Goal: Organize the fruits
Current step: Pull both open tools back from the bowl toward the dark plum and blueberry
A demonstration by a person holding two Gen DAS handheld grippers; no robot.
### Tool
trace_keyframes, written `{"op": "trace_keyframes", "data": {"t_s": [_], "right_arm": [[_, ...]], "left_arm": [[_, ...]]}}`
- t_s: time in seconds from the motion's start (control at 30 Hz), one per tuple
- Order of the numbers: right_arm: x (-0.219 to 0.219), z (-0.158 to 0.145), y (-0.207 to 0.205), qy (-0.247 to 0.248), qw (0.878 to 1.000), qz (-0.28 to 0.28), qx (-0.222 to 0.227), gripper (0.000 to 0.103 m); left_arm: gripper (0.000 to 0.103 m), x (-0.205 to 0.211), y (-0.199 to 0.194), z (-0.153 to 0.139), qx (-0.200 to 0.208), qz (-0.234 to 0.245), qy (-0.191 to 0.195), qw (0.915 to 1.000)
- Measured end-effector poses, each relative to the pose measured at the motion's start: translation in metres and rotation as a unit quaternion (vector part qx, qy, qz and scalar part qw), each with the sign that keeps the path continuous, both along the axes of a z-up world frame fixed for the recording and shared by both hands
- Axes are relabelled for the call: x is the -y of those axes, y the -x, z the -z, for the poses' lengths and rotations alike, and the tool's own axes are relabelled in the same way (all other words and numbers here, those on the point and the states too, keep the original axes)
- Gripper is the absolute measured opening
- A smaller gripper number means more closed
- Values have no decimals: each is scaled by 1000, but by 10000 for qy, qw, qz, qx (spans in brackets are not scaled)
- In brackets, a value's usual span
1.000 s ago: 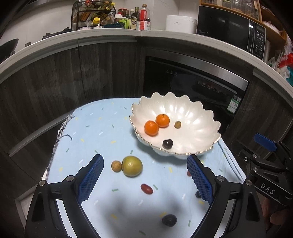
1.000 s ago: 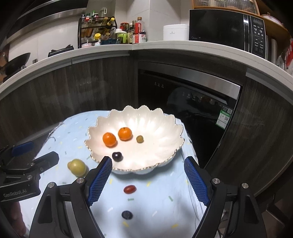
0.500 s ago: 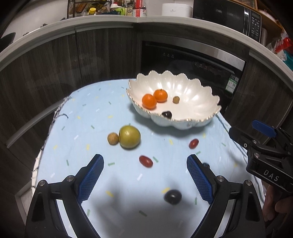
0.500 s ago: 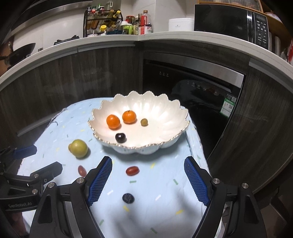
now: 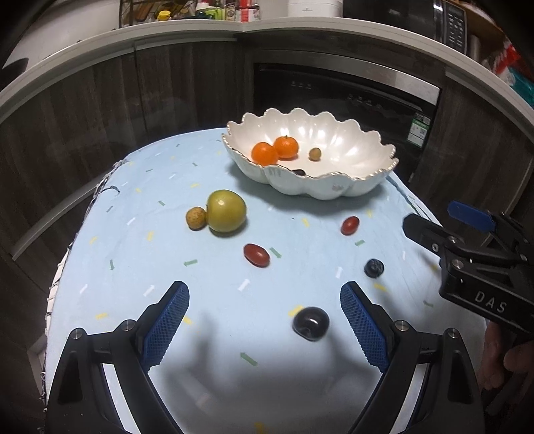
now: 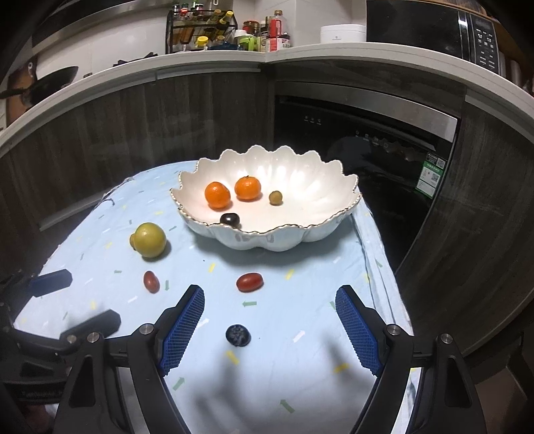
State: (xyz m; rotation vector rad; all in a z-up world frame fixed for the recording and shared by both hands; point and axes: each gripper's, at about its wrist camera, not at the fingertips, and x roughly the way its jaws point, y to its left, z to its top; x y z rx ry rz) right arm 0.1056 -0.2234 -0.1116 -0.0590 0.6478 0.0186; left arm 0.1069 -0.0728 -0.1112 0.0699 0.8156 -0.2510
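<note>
A white scalloped bowl (image 5: 353, 150) (image 6: 300, 187) holds two oranges (image 6: 217, 194), a small tan fruit (image 6: 275, 197) and a dark grape (image 6: 229, 219). On the blue cloth lie a green apple (image 5: 226, 215) (image 6: 150, 239), a small brown fruit (image 5: 196, 218), two red cherry tomatoes (image 5: 256, 255) (image 6: 249, 281), a blueberry (image 6: 237, 335) (image 5: 373, 268) and a dark grape (image 5: 311, 323). My left gripper (image 5: 263, 323) is open, the dark grape just inside its right finger. My right gripper (image 6: 268, 329) is open, the blueberry lying between its fingers.
The blue cloth (image 5: 150, 200) covers a small table with edges close on the left and right. Dark cabinets and an oven (image 6: 367, 133) stand behind. The counter above carries a spice rack (image 6: 200, 30) and a microwave (image 6: 434, 26).
Both grippers have moved back and lower towards the cloth. The bowl looks farther away and the loose fruits nearer. Both stay open and empty.
</note>
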Motion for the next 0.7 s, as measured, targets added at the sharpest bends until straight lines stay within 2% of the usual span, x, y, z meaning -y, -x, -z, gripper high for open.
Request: {"op": "trace_keyframes", "data": {"t_s": [0.27, 0.33, 0.6, 0.7], "right_arm": [[2, 14, 8, -45, 9999, -110, 61, 82], [2, 18, 9, -41, 9999, -135, 58, 82], [3, 32, 7, -118, 9996, -261, -22, 82], [3, 35, 5, -163, 9993, -329, -58, 81]], "left_arm": [[92, 6, 7, 13, 37, 123, -86, 9999], [87, 9, 9, 16, 63, 169, -130, 9998], [83, 20, 11, 29, 30, 377, -201, 9991], [74, 24, 12, 33, 4, 463, -224, 9987]]}}
